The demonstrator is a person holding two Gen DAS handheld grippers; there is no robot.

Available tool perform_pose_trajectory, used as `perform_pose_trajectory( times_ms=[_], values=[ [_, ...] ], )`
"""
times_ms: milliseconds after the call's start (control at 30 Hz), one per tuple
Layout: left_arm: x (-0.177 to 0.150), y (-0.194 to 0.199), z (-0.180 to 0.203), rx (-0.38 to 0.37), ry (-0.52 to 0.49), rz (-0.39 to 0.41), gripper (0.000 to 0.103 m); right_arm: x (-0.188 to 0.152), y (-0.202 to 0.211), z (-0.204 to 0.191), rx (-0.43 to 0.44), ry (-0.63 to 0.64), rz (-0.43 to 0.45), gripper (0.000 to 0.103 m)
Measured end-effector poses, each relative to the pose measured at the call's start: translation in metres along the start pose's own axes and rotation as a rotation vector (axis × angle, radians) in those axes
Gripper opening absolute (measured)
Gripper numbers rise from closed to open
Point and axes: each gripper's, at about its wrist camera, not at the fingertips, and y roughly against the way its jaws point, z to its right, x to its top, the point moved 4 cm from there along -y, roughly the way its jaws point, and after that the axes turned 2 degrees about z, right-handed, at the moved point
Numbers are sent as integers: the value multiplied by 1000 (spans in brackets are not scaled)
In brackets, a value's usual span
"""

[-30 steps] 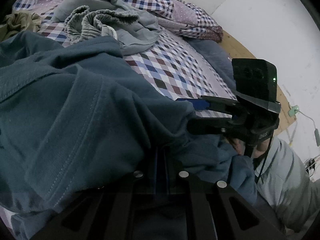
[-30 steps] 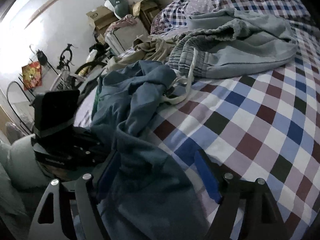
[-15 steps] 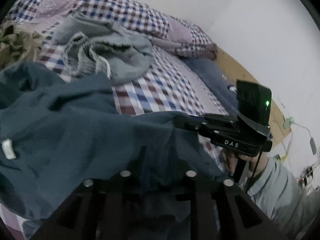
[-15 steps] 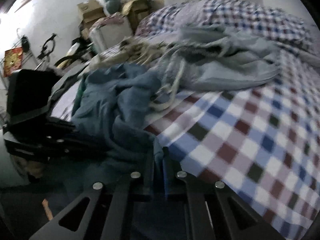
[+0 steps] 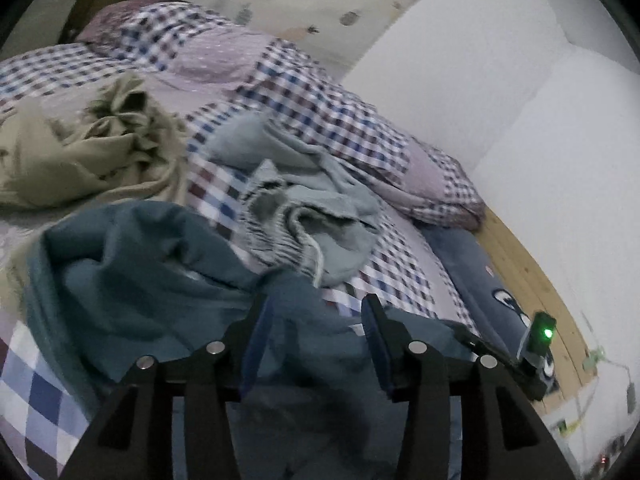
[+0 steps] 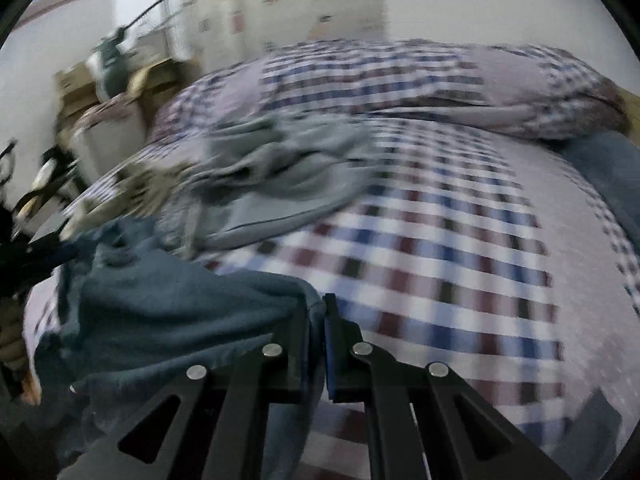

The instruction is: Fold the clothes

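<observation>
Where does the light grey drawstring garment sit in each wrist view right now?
Left wrist: the light grey garment lies at centre, just beyond the dark teal shirt and right of the olive garment.
Right wrist: it is upper left of centre, blurred, behind the teal shirt.
Shared landmark: the checked pillow behind it.

Dim, cool indoor light throughout; brightest on the white wall (image 5: 500, 92) at upper right of the left view. Heavy motion blur across the right view, smearing the checked bedspread (image 6: 440, 264) and upper-left clutter. Milder blur at left of the left view. Fisheye curvature and black vignette at all corners. Deep shadow along lower edges.
</observation>
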Motion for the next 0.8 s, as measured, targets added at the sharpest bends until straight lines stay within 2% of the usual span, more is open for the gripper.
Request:
perform_pose_trajectory(
  times_ms=[133, 333, 400, 500, 533, 600, 667, 700, 800],
  values=[
    [-5, -8, 2, 32, -7, -18, 49, -3, 15, 49, -150, -90, 21, 4],
    [-18, -23, 28, 47, -97, -56, 49, -15, 42, 128, -395, -236, 36, 4],
    [-23, -29, 38, 46, -125, -69, 49, -24, 48, 151, -492, -266, 2, 4],
    [-28, -39, 50, 54, -156, -87, 49, -42, 44, 173, -536, -302, -69, 6],
    [-30, -43, 53, 58, -162, -92, 49, -46, 42, 178, -545, -307, -86, 10],
    [-32, -48, 57, 69, -171, -97, 49, -54, 39, 186, -562, -310, -113, 34],
    [-35, -53, 59, 97, -186, -100, 49, -55, 43, 188, -575, -310, -99, 48],
    [-36, -56, 60, 113, -194, -102, 53, -55, 46, 189, -580, -310, -89, 54],
    [-41, -65, 56, 170, -214, -124, 57, -46, 54, 180, -564, -306, -35, 57]
  ],
)
